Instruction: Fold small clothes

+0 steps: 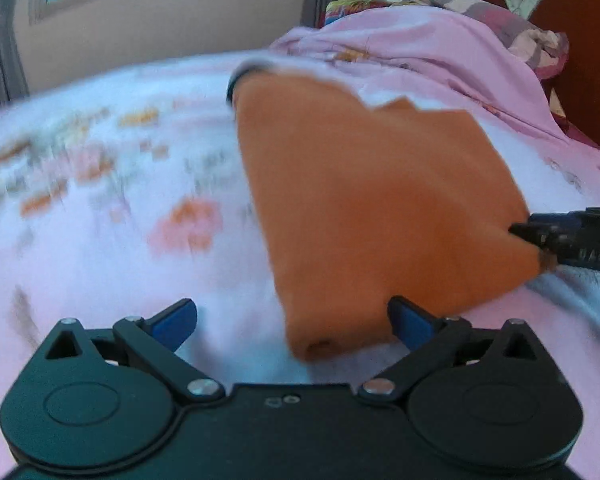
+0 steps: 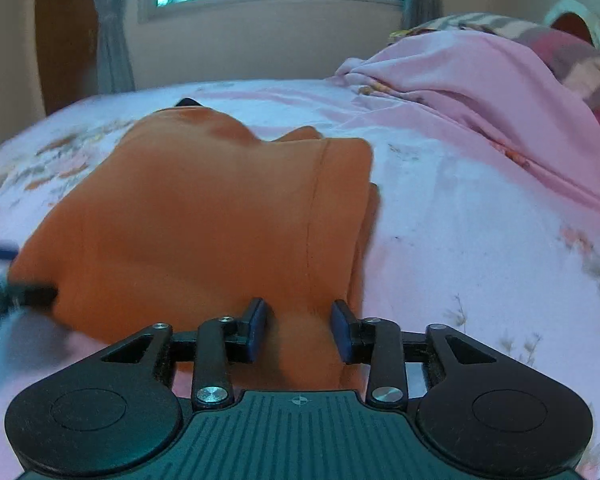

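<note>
Your left tongs [image 1: 292, 322] gape wide, holding nothing, the orange garment [image 1: 364, 200] lying just ahead on the bed [image 1: 100, 240]. Your right tongs [image 2: 299, 330] pinch a bunched corner of it. Left view is motion-blurred; only it shows a dark band [image 1: 240, 74] at the far edge. Pink blanket [image 2: 480, 80] beyond.
</note>
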Tool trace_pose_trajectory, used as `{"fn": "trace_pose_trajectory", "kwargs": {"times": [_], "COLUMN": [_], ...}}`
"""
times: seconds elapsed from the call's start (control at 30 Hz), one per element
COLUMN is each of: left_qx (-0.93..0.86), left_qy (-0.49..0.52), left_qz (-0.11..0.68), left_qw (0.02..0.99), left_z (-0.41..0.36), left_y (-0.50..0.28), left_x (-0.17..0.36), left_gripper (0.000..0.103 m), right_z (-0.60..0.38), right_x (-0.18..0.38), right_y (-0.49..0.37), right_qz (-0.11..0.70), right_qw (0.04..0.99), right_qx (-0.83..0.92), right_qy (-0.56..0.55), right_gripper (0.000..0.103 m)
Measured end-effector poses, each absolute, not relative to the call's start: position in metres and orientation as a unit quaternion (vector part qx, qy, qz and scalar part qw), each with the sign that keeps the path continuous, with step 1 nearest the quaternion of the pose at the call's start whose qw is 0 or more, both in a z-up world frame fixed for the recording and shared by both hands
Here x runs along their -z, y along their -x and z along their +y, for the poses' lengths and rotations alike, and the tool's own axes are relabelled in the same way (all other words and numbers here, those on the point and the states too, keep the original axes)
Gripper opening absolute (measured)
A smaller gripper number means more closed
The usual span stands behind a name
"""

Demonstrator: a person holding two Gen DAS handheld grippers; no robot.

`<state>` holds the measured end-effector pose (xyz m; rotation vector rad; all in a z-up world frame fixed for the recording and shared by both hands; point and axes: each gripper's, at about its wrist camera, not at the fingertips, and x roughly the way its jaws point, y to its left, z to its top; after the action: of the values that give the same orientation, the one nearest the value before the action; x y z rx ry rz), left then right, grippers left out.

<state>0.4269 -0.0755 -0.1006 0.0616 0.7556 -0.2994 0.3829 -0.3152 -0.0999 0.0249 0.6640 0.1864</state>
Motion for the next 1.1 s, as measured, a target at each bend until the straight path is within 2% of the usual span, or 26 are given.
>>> {"fn": "trace_pose_trajectory", "kwargs": {"times": [0.1,0.23,0.3,0.37,0.43,0.57,0.87,1.1], "left_qx": [0.149,0.155,0.147,0.144,0.152,0.158,0.127,0.171], "left_qy": [0.003,0.004,-0.005,-0.018,-0.004,0.022,0.048,0.111], "left_qz": [0.360,0.318,0.324,0.359,0.360,0.298,0.309,0.318], "left_qw": [0.921,0.935,0.934,0.922,0.921,0.941,0.941,0.926], "left_z": [-0.064,-0.054,-0.054,-0.059,-0.055,-0.041,-0.035,-0.023], "left_y": [-0.422,-0.407,-0.411,-0.422,-0.426,-0.427,-0.513,-0.574], "left_x": [0.094,0.077,0.082,0.093,0.091,0.071,0.068,0.078], "left_gripper": [0.101,0.100,0.101,0.101,0.101,0.100,0.099,0.100], "right_z": [-0.330,-0.342,-0.339,-0.332,-0.329,-0.337,-0.355,-0.388], "right_x": [0.097,0.081,0.078,0.088,0.093,0.069,0.058,0.080], "right_y": [-0.383,-0.361,-0.356,-0.368,-0.377,-0.371,-0.452,-0.505], "right_qz": [0.326,0.270,0.251,0.289,0.317,0.248,0.255,0.303], "right_qw": [0.938,0.955,0.960,0.951,0.942,0.960,0.958,0.925], "right_qx": [-0.097,-0.099,-0.105,-0.101,-0.099,-0.109,-0.093,-0.127], "right_qy": [-0.064,-0.072,-0.065,-0.049,-0.053,-0.064,-0.093,-0.190], "right_gripper": [0.044,0.044,0.044,0.044,0.044,0.044,0.044,0.044]}}
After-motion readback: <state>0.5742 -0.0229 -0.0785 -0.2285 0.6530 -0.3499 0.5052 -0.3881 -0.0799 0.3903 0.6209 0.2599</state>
